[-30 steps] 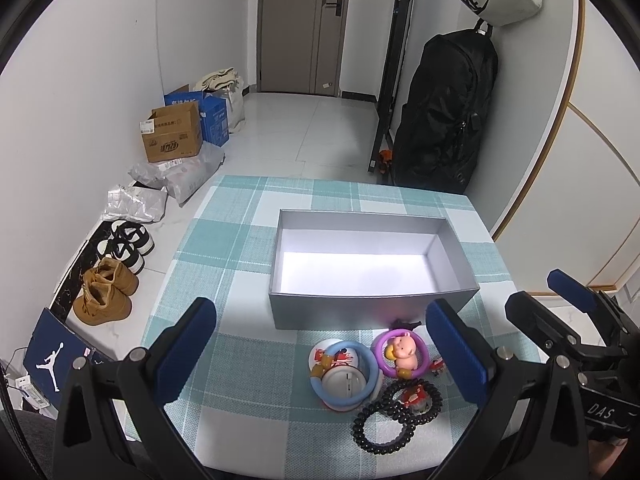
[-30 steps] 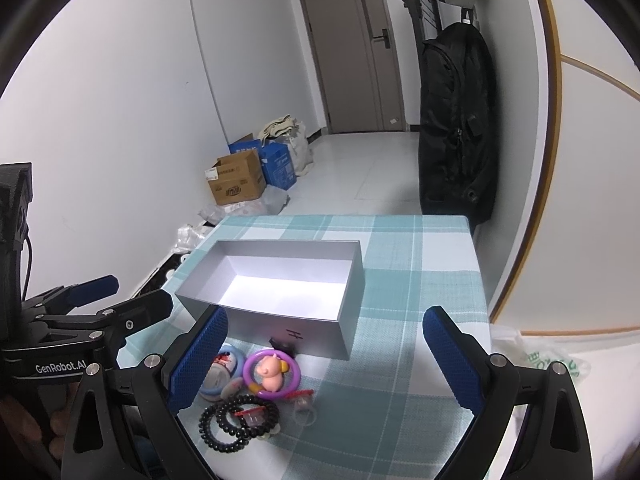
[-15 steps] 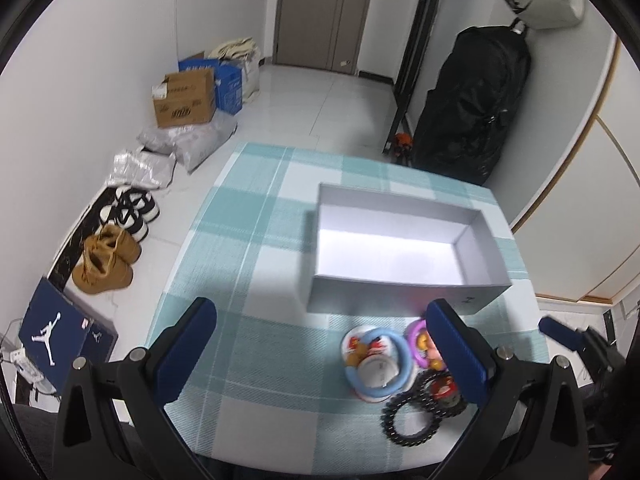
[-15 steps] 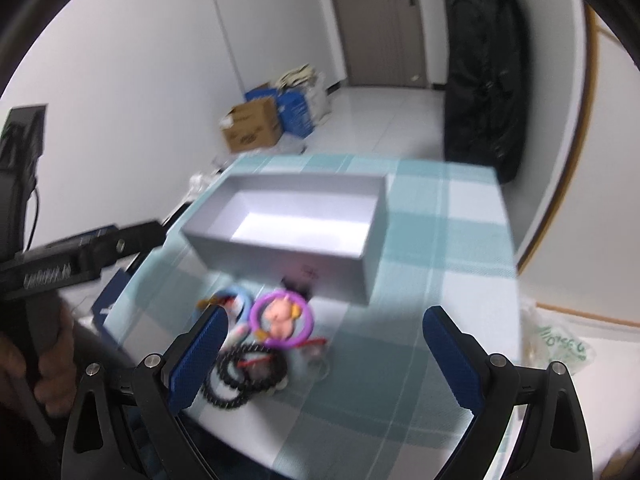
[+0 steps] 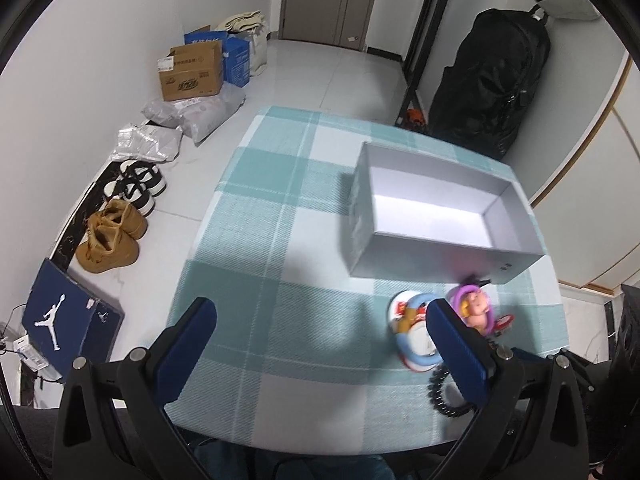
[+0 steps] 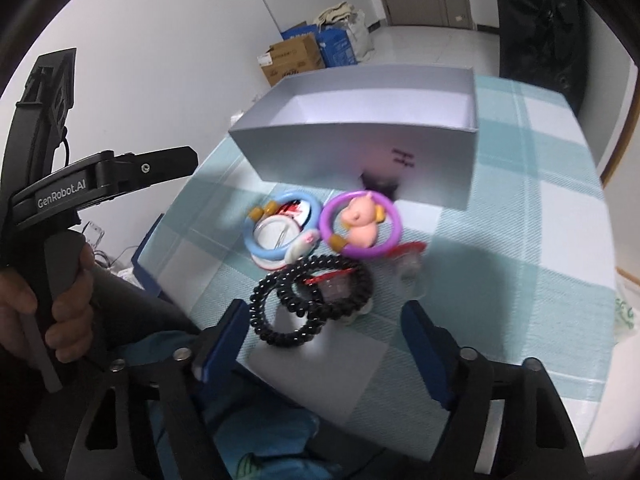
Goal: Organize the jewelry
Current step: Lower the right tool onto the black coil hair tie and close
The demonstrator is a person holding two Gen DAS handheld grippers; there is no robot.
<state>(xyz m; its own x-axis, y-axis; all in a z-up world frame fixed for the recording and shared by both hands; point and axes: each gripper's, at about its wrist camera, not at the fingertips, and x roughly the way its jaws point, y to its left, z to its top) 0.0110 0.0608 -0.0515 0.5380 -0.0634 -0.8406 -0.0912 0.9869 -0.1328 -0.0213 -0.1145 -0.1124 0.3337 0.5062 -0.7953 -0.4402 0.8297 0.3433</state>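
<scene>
right gripper: your right gripper [image 6: 324,340] has its jaws partly apart and they have just been closing; nothing is pinched, pads bare, hanging over the near edge of the jewelry pile.
between the right jaws: the black coil bands [image 6: 310,298] sit just ahead of and between the blue fingers [image 6: 226,336], not touched.
left gripper: your left gripper [image 5: 320,344] stands wide apart, holds nothing, over bare cloth to the left of the pile.
left gripper's right finger: its blue pad [image 5: 456,352] covers part of the blue ring from that camera; contact cannot be told.
your hand: your left hand [image 6: 44,300] wraps the left gripper's handle at the left of the right wrist view.
blue ring: light blue ring [image 6: 282,226] lies flat on a white round badge, with small amber beads on it.
purple ring: purple ring [image 6: 360,224] lies just right of the blue ring, with a pink pig figure [image 6: 360,222] inside it, close to the box's front wall.
coil bands: two black spiral loops overlapping, nearest you, lying over a small red-and-clear piece [image 6: 332,284]; blurred.
other bits: one more red-and-clear piece [image 6: 408,256] right of the bands, too blurred to name.
box: grey open box [image 6: 360,152] on the counter behind the pile, no jewelry seen inside.
counter: teal and white checked cloth [image 5: 280,264] covers it; all jewelry is outside the box, bunched at its front wall toward the right near side.
</scene>
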